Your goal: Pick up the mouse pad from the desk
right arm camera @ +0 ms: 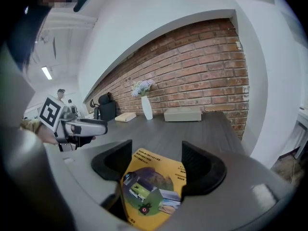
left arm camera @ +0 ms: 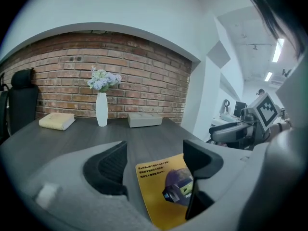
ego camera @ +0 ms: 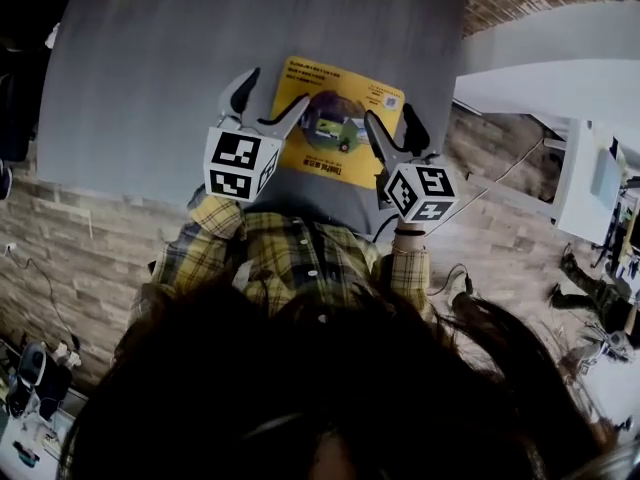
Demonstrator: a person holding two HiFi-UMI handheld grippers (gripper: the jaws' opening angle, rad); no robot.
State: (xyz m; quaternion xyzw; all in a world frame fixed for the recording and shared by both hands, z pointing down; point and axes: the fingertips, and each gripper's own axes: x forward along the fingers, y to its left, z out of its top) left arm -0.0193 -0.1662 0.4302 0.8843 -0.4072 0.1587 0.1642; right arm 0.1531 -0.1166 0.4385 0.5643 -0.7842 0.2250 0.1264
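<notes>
A yellow mouse pad (ego camera: 335, 118) with a printed picture lies flat on the grey desk (ego camera: 150, 78), near its front edge. My left gripper (ego camera: 262, 98) hovers open at the pad's left side, and the pad (left arm camera: 166, 189) shows between and below its jaws. Over the pad's right edge my right gripper (ego camera: 393, 133) is also open, the pad (right arm camera: 151, 186) lying under its jaws. Neither gripper holds anything.
At the back of the desk by the brick wall stand a white vase with flowers (left arm camera: 101, 105), a book (left arm camera: 57, 121) and a flat grey box (left arm camera: 145, 120). A black chair (left arm camera: 19, 102) is at the left. A white table (ego camera: 560, 98) stands right of the desk.
</notes>
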